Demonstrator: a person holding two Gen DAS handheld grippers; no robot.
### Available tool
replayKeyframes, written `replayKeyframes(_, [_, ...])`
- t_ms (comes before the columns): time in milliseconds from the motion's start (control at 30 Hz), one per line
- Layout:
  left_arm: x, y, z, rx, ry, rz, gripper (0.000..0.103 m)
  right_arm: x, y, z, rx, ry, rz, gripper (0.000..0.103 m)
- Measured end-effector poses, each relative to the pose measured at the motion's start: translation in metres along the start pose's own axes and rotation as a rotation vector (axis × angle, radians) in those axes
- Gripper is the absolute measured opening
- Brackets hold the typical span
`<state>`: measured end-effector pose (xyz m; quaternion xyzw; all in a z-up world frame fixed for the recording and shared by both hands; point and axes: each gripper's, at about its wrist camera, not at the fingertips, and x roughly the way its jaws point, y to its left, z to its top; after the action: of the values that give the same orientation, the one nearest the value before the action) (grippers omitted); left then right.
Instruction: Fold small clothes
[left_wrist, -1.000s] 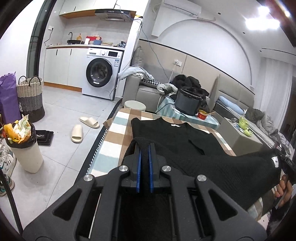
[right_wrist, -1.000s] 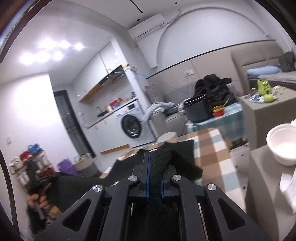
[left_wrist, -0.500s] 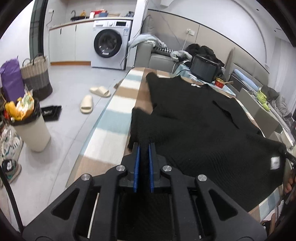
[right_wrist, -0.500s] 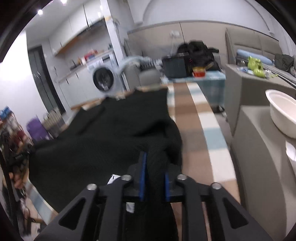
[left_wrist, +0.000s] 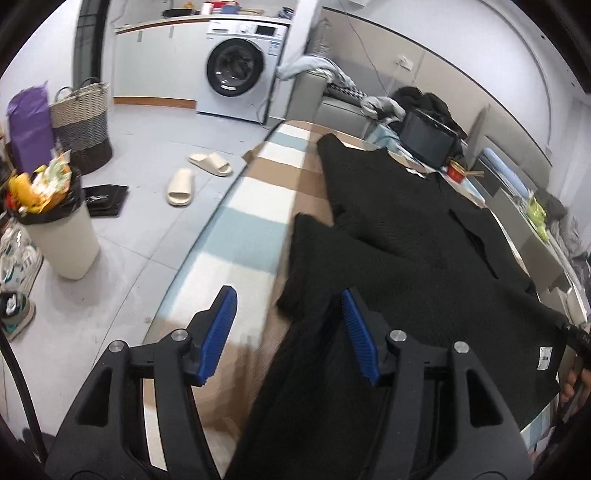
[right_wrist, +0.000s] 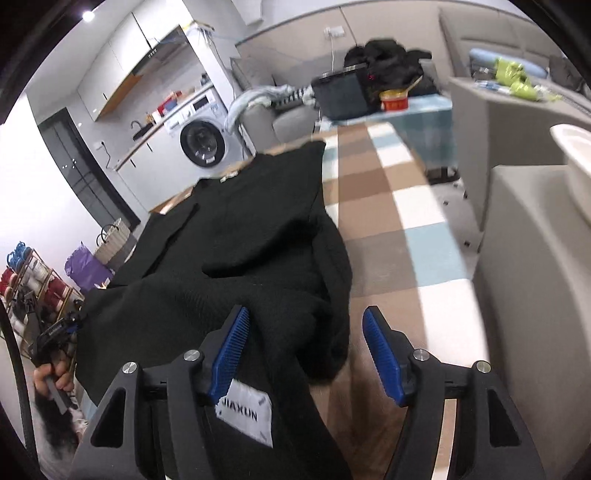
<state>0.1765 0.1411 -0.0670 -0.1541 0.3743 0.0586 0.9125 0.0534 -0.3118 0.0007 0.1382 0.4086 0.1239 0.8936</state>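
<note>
A black knit garment (left_wrist: 413, 251) lies spread on a checked tan, white and blue table cover (left_wrist: 251, 225), its near edge hanging over the front. My left gripper (left_wrist: 288, 306) is open over the garment's near left corner, cloth draped past its right finger. In the right wrist view the same garment (right_wrist: 236, 243) lies flat with a bunched sleeve (right_wrist: 325, 295). My right gripper (right_wrist: 304, 332) is open, the near right corner slack between its fingers. A white label (right_wrist: 245, 410) shows on the hem.
Left of the table are a white bin (left_wrist: 55, 229), a woven basket (left_wrist: 83, 122), slippers (left_wrist: 181, 184) and a washing machine (left_wrist: 238, 70). A black pot (left_wrist: 426, 138) and red cup (left_wrist: 456, 171) stand beyond the table. A grey cabinet (right_wrist: 535, 295) with a white bowl (right_wrist: 572, 147) stands right.
Both grippers were shut on the garment's near corners, holding it up. They lowered it flat onto the table and have now opened, letting the cloth go.
</note>
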Motion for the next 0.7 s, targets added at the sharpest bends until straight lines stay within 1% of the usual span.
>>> replayKeyframes(100, [0.021,-0.011,0.011,0.008,0.040,-0.004,0.056,0.019,0.001,0.008,-0.002,0.043,-0.002,0.065])
replayKeyframes(133, [0.029,-0.014,0.014,0.005,0.048,-0.017,0.055,0.025,0.002,0.010,0.002,0.067,-0.011,0.064])
replayKeyframes(167, [0.035,-0.017,0.016,0.008,0.061,-0.028,0.046,0.028,0.003,0.011,0.004,0.079,-0.015,0.054])
replayKeyframes(200, [0.041,-0.020,0.017,0.012,0.077,-0.034,0.038,0.033,0.004,0.012,0.001,0.090,-0.014,0.047])
replayKeyframes(267, [0.052,-0.028,0.018,0.040,0.105,-0.024,0.011,0.037,0.008,0.012,-0.024,0.100,-0.029,0.032])
replayKeyframes(300, [0.054,-0.031,0.018,0.046,0.106,-0.031,0.008,0.038,0.009,0.012,-0.032,0.101,-0.026,0.027])
replayKeyframes(333, [0.055,-0.034,0.016,0.050,0.107,-0.039,0.007,0.038,0.010,0.011,-0.041,0.107,-0.019,0.020])
replayKeyframes(367, [0.055,-0.034,0.015,0.053,0.102,-0.040,0.007,0.038,0.010,0.011,-0.041,0.110,-0.013,0.017])
replayKeyframes(400, [0.053,-0.035,0.013,0.058,0.103,-0.043,0.007,0.037,0.010,0.010,-0.040,0.113,-0.003,0.016])
replayKeyframes(533, [0.040,-0.028,0.001,0.063,0.101,-0.046,0.007,0.032,0.011,0.000,-0.042,0.123,0.009,0.015])
replayKeyframes(700, [0.019,-0.016,-0.013,0.053,0.103,-0.052,0.007,0.014,0.018,-0.021,-0.043,0.134,0.016,0.015])
